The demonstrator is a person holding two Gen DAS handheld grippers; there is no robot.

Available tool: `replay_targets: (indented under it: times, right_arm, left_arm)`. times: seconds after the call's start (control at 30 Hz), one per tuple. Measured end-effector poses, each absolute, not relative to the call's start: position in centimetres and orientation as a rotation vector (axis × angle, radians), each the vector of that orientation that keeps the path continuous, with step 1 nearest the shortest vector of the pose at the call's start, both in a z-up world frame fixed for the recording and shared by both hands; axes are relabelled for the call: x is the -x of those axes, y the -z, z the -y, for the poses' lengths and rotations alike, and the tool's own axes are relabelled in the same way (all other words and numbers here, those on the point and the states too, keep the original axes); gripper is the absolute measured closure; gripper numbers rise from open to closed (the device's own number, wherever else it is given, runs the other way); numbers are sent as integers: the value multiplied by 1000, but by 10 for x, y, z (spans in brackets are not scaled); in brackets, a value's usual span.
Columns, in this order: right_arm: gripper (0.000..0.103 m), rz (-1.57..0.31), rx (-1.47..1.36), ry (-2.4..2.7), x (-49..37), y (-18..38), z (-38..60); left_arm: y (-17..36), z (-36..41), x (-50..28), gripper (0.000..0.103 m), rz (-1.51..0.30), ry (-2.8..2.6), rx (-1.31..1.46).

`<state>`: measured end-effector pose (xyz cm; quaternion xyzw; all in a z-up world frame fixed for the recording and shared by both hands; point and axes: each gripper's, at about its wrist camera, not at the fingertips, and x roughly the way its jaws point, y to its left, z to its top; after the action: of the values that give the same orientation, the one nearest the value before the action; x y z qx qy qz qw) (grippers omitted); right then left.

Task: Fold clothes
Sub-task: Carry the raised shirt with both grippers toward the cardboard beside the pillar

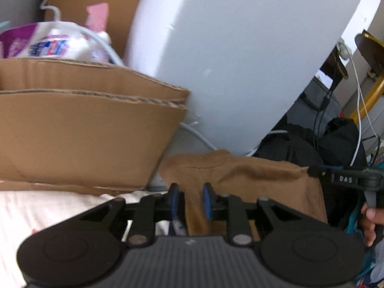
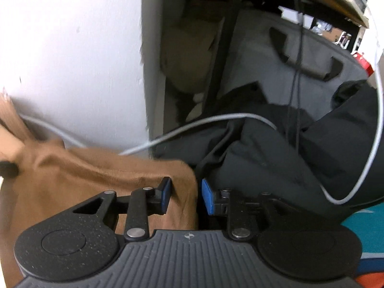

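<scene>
A brown garment (image 1: 242, 180) hangs stretched between my two grippers above a pale bed sheet (image 1: 43, 213). My left gripper (image 1: 190, 199) is shut on the garment's left part, with cloth bunched between its blue pads (image 1: 208, 200). In the left wrist view the right gripper (image 1: 314, 171) pinches the garment's upper right corner, and a hand (image 1: 369, 223) holds it. In the right wrist view my right gripper (image 2: 184, 195) is shut on the brown garment's (image 2: 96, 182) right edge. The left gripper (image 2: 7, 168) shows only as a black tip at the far left.
Cardboard boxes (image 1: 84, 129) stand to the left with a printed plastic bag (image 1: 55, 43) inside. A white panel (image 1: 228, 60) rises straight ahead, with a grey cable (image 2: 204, 124) running past it. Dark clothes (image 2: 276, 148) and a grey bag (image 2: 300, 55) lie to the right.
</scene>
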<state>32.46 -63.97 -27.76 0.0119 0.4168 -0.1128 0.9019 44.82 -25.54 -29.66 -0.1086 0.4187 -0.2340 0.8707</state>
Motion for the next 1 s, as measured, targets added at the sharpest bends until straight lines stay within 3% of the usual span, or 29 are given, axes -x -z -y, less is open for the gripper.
replay_targets:
  times: [0.3,0.83,1.0]
  right_arm:
    - [71,-830,-80,169,-309,284,621]
    - [72,-850,-189,139,-351,330,631]
    - [71,-814,-202,147,-342,317,633]
  left_arm:
    - [274,241,-410,81,-872,519,311]
    - [316,271,-417,83,-990,482,273]
    - [308,271,-431,82,-979,447,251]
